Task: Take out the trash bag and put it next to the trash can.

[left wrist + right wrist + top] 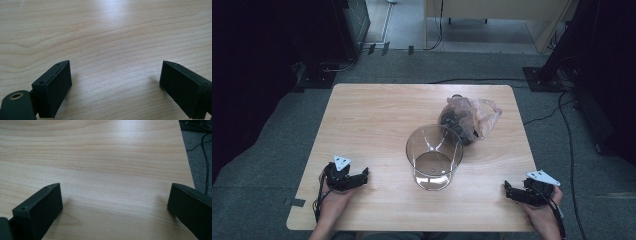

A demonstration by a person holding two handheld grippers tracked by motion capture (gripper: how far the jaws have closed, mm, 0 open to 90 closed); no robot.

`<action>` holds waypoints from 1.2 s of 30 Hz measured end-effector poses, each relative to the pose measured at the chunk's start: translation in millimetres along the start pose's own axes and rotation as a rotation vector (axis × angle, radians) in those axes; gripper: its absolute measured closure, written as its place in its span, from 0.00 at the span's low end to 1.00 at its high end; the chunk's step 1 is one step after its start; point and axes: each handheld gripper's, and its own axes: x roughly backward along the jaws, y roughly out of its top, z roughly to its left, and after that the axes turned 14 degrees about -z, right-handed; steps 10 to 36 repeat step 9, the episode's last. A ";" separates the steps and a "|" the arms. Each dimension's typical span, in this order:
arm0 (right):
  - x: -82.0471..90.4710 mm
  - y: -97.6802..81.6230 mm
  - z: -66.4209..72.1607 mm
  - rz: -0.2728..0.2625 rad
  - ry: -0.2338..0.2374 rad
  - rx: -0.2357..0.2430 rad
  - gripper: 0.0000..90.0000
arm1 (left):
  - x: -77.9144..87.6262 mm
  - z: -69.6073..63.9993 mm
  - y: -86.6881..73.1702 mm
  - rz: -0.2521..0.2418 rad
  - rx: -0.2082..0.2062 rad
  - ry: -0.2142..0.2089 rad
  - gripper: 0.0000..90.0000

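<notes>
A clear round plastic container (434, 156) stands upright near the middle of the wooden table (372, 115). Just behind it to the right lies a crumpled clear plastic bag (472, 119) with dark contents. My left gripper (362, 175) rests on the table near the front left, held by a hand, well left of the container. My right gripper (508, 189) rests near the front right corner. In the left gripper view the left gripper (115, 80) is open over bare wood. In the right gripper view the right gripper (115, 202) is open over bare wood too.
The table's right edge (186, 162) runs close to the right gripper, with grey carpet and cables (206, 157) beyond. Dark equipment (592, 75) and cables stand on the floor at the far right, and black furniture (272, 50) at the far left.
</notes>
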 end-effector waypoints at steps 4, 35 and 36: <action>3.6 -2.1 -2.1 0.000 0.000 -0.003 0.00 | 0.0 0.0 0.0 0.000 -0.001 -0.001 0.11; 4.1 -2.4 -2.5 0.000 0.001 -0.001 0.00 | -0.2 0.0 0.1 -0.001 -0.003 -0.005 0.11; 4.1 -2.4 -2.5 0.000 0.001 -0.001 0.00 | -0.2 0.0 0.1 -0.001 -0.003 -0.005 0.11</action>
